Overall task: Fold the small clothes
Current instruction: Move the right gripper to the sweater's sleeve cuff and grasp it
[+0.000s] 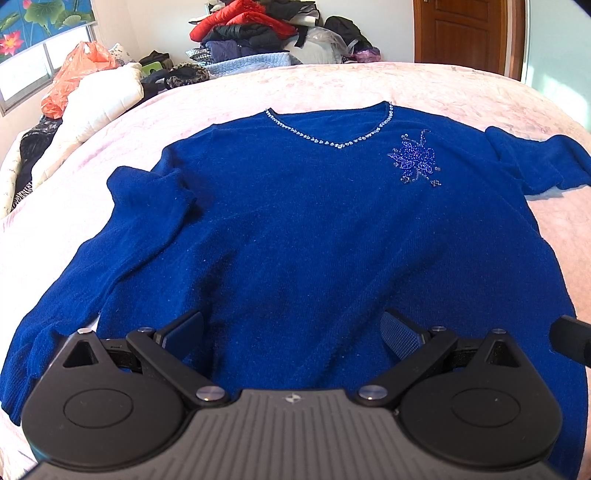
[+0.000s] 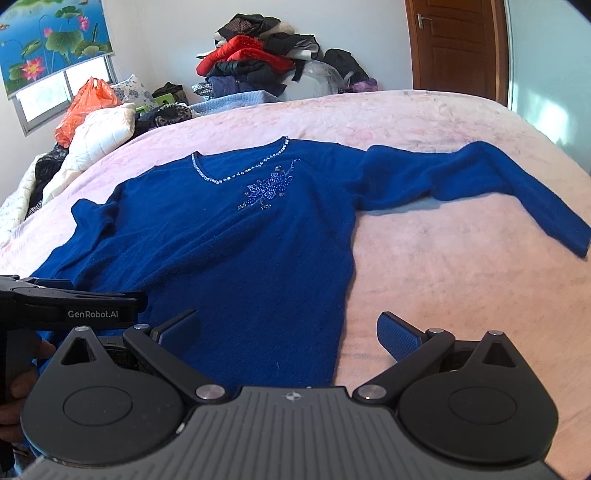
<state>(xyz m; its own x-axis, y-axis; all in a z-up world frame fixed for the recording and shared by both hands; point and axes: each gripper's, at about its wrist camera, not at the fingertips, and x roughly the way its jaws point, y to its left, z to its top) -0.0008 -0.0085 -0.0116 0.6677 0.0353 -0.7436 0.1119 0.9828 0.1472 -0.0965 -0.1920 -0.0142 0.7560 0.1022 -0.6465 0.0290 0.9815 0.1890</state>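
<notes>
A royal-blue V-neck sweater lies flat, front up, on the pink bedspread. It has a beaded neckline and a beaded flower on the chest. Its left sleeve runs down beside the body, and its right sleeve stretches out sideways. My left gripper hovers open over the sweater's lower hem, holding nothing. My right gripper is open above the hem's right corner, one finger over the cloth and the other over the bedspread. The left gripper's body, held by a hand, shows at the right wrist view's left edge.
A heap of clothes is stacked against the far wall behind the bed. An orange plastic bag and a white quilt lie at the bed's far left. A wooden door stands at the back right.
</notes>
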